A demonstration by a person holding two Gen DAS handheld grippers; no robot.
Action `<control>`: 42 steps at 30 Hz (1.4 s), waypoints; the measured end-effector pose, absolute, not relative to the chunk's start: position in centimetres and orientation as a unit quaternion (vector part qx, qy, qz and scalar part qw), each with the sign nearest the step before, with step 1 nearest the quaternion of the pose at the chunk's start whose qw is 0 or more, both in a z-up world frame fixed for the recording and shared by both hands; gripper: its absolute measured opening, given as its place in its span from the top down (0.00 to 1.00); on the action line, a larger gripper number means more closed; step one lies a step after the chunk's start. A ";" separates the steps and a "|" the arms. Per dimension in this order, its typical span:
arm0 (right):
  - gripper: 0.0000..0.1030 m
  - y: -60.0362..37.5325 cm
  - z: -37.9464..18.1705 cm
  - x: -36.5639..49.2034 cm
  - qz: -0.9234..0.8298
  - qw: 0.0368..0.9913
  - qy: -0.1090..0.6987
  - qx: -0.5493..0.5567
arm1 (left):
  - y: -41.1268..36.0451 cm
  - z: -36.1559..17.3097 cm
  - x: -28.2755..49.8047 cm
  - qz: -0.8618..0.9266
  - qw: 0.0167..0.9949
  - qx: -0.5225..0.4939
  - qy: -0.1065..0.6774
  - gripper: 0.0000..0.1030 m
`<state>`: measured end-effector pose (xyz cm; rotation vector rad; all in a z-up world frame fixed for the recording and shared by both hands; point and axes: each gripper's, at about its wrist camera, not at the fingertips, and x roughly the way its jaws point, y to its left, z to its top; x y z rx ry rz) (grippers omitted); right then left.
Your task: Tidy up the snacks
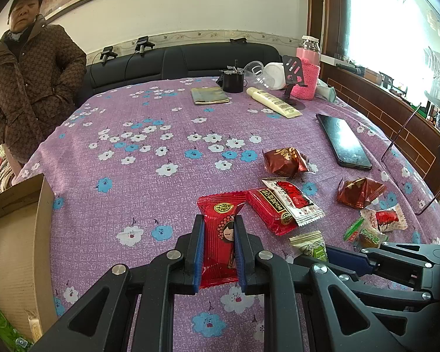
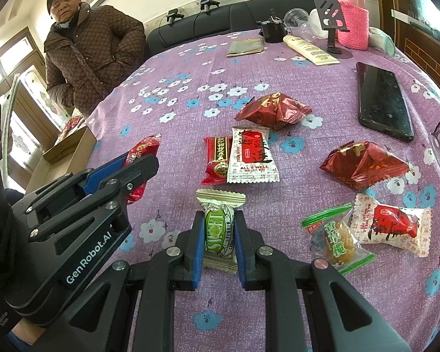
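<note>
Left claw [image 1: 218, 231] clamps red snack pack [image 1: 220, 234] mid-body, on desk [image 1: 132, 176]. Right claw [image 2: 219, 234] pinches green candy [image 2: 219, 231] across middle. Both light, crinkly, slippery foil; grip filled centre, not end seals.

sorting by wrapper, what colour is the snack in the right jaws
Green and cream snack packet, clearest in the right wrist view.

— What colours covered the worktop [image 1: 161, 111]?
— Purple cloth, white and blue flowers. The snacks: a red packet [image 1: 220, 234] bearing a cartoon face, and a green-and-cream packet [image 2: 220, 231]. Tongs wore blue pads [image 2: 199, 249].
</note>
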<state>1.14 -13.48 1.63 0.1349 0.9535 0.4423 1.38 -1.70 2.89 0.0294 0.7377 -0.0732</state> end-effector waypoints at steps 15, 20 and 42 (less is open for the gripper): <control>0.83 -13.6 1.6 1.0 0.211 0.863 0.454 0.066 | -1.6 2.8 1.4 -0.035 0.932 0.015 0.361 0.83; 0.83 -13.7 1.6 1.0 0.212 0.863 0.454 0.065 | -1.7 2.8 1.4 -0.035 0.932 0.015 0.361 0.83; 0.83 -14.5 2.4 1.3 0.206 0.877 0.429 0.071 | -1.3 3.8 1.3 -0.036 0.939 0.006 0.343 0.83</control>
